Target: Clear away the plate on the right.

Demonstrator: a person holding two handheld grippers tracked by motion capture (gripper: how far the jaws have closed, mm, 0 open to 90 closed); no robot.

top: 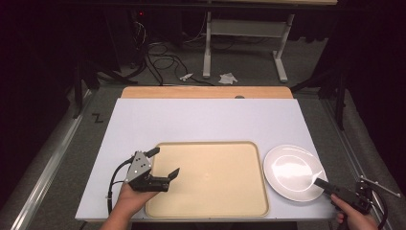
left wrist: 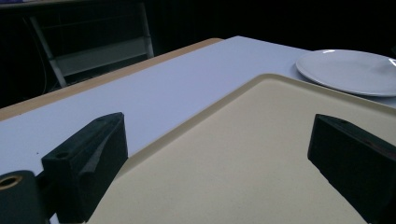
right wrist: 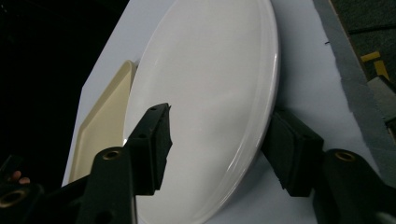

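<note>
Right hand-held gripper (right wrist: 215, 144) is seen at lower right of the frame, jaws straddling the white plate's (right wrist: 210, 84) rim without pressing it, apparently for lifting; left hand-held gripper (top: 163, 167), open, is poised over the tray (top: 215, 191) on the counter (top: 191, 120).

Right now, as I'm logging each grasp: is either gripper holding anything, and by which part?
Nothing is clearly held. The right gripper straddles the near rim of the white plate, jaws not visibly pressing. The left gripper hangs open over the tray.
</note>
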